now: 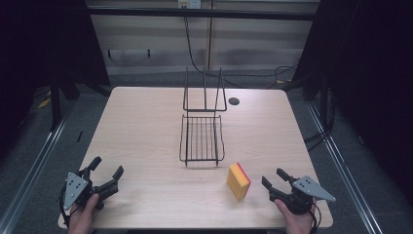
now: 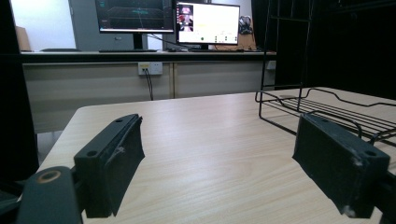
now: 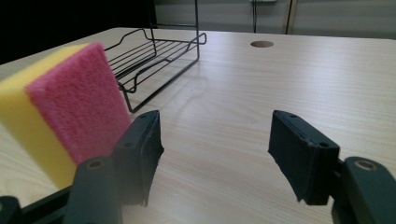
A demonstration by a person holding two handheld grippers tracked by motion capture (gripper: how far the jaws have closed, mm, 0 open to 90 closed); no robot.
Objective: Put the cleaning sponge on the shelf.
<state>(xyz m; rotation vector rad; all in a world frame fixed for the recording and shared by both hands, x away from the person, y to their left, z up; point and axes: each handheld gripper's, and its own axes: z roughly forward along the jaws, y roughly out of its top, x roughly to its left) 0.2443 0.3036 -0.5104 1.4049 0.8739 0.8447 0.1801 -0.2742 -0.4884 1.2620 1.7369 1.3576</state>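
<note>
Yellow-pink sponge (image 1: pixel 238 181) stands on edge on the tabletop (image 1: pixel 146 126), just left of the right tool (image 1: pixel 273 184), likely staged for pickup. Wire rack (image 1: pixel 202 139) sits ahead. Both tools gape wide, empty; left tool (image 1: pixel 106 171) rests far from the sponge.

Left tool (image 1: pixel 106 169) sits at 7 o'clock, its 2 jaws spread wide and angled toward 1 o'clock, the left hand (image 1: pixel 84 214) gripping it from behind. Right tool (image 1: pixel 273 181) sits at 5 o'clock, jaws parted with nothing between them, aimed toward 10 o'clock, right hand (image 1: pixel 298 220) underneath.
</note>
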